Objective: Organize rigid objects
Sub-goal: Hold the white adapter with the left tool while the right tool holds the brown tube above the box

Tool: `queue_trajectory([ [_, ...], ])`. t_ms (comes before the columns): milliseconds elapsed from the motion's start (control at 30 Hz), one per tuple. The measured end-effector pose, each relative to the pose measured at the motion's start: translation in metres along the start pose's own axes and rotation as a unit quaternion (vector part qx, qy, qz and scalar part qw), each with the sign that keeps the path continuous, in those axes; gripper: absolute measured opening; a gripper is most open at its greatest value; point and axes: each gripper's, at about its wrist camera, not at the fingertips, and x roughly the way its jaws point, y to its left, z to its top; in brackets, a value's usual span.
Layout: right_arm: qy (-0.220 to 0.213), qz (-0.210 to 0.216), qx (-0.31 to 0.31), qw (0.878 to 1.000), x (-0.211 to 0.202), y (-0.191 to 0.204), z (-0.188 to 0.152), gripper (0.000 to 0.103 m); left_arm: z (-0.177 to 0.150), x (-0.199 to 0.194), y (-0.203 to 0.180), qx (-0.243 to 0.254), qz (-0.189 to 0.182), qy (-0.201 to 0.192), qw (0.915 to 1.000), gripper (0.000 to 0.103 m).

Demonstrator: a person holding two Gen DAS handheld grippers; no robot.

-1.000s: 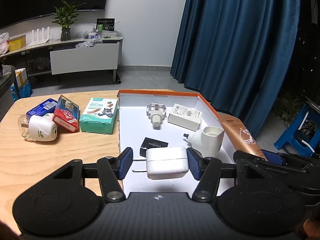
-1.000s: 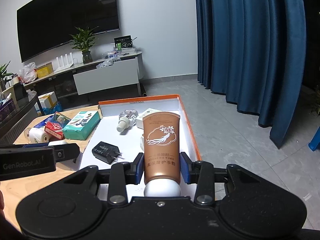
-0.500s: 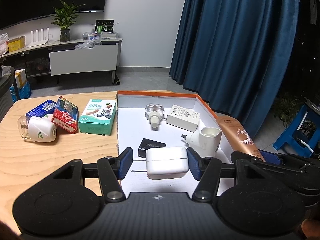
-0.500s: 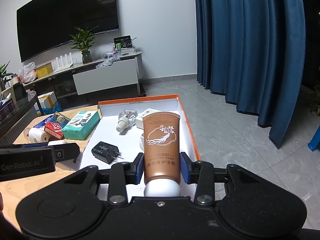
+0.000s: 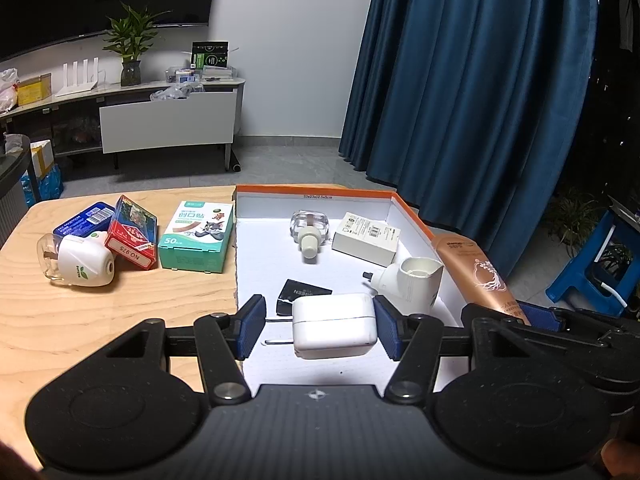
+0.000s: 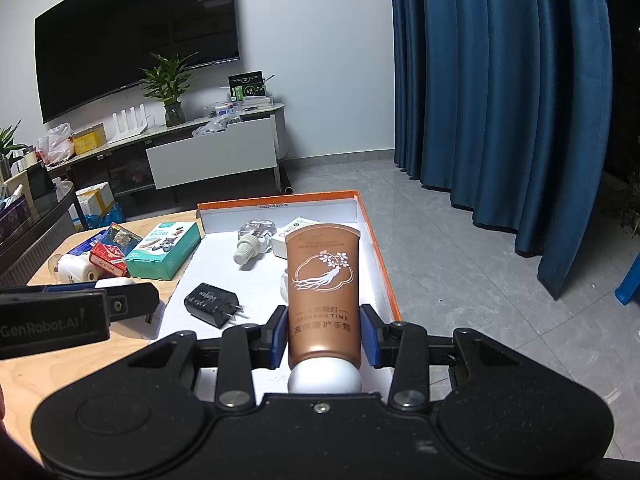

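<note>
Orange-rimmed white tray (image 5: 412,216) sits on the right half of the wooden table (image 5: 80,320), and both grippers hang over its near end with something in them. Left gripper (image 5: 320,326) has a white charger (image 5: 334,326) between its jaws. The right pad touches the body; the left pad only meets the prong side, so that grip looks marginal. Right gripper (image 6: 324,336) has its jaws clamped on a brown hand cream tube (image 6: 323,292), cap toward the camera.

My take on doing this step well: lower each item into a bare patch of tray before letting go. The charger wants the near-left floor, clear of the black adapter (image 5: 302,292). The tube could lie along the right wall.

View differences: only the left wrist view shows the white plug-in unit (image 5: 412,280), which the tube mostly hides from the right. The right wrist view shows the adapter's prongs (image 6: 236,312).
</note>
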Motion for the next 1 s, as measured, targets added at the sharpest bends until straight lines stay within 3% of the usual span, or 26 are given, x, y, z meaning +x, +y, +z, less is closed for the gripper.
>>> queue_trajectory([
  [1000, 0.004, -0.005, -0.002, 1.000, 0.0023, -0.0013, -0.0013, 0.046, -0.0013, 0.0037, 0.0018, 0.002, -0.004, 0.004, 1.0000, 0.059],
])
